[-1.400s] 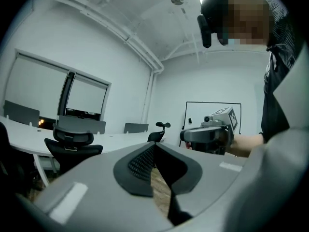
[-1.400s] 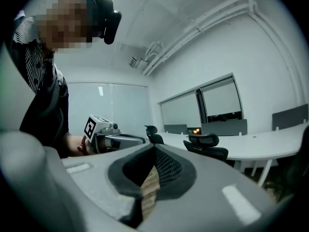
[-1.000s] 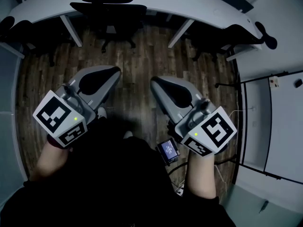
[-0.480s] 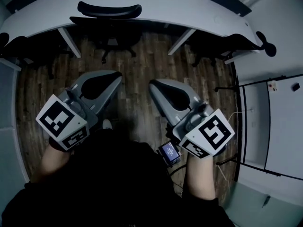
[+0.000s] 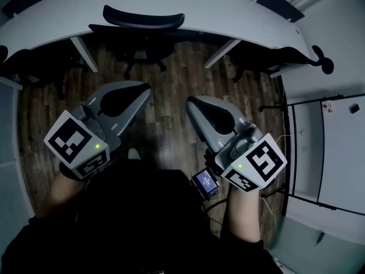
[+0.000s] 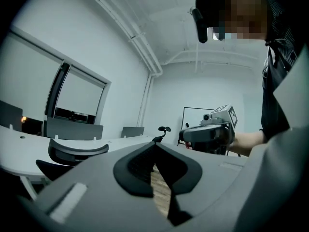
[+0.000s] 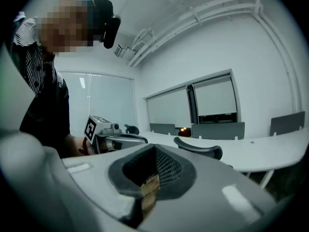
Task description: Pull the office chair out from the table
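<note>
The black office chair [image 5: 144, 19] is tucked under the curved white table [image 5: 194, 3], its backrest facing me. In the head view my left gripper [image 5: 142, 88] and right gripper [image 5: 191, 103] are side by side over the wood floor, short of the chair and touching nothing. Both are shut with nothing between the jaws. The left gripper view shows the chair's backrest [image 6: 77, 151] past my left gripper [image 6: 155, 146], with the right gripper [image 6: 207, 135] beside it. In the right gripper view the backrest [image 7: 199, 149] lies beyond my right gripper [image 7: 153, 151], with the left gripper [image 7: 113, 140] to its left.
More black chairs stand under the table at the left [image 5: 25, 53] and right [image 5: 285, 47]. White table legs [image 5: 85, 53] flank the middle chair. A white panel on a black frame [image 5: 325, 153] stands at the right. A small lit device [image 5: 205, 181] hangs at my waist.
Both grippers have moved together toward the table. The chair and table now look larger and nearer in the head view. The jaws stayed shut.
</note>
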A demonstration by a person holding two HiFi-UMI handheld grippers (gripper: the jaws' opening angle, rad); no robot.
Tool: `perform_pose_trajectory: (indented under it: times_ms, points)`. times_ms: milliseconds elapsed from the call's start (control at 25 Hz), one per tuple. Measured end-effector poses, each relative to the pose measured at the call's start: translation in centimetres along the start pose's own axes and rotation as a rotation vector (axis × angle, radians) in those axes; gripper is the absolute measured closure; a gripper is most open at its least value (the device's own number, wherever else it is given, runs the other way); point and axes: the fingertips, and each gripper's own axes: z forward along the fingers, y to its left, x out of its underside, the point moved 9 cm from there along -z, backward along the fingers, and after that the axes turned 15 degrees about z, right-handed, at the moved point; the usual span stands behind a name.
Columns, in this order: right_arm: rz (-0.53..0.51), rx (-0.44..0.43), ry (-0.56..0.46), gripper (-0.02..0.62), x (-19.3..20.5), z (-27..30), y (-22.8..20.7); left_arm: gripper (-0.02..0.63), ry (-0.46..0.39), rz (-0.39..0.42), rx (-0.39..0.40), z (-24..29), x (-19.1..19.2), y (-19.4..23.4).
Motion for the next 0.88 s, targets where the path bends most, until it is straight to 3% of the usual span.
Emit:
perform_pose_trajectory:
  times_ms: [880]
  points:
    - [-0.038,-0.055,0.044,0.594,-1.3,8.1,0.7,0.604,-0.022,-0.036,-0.061,-4.3,2.5,5.4]
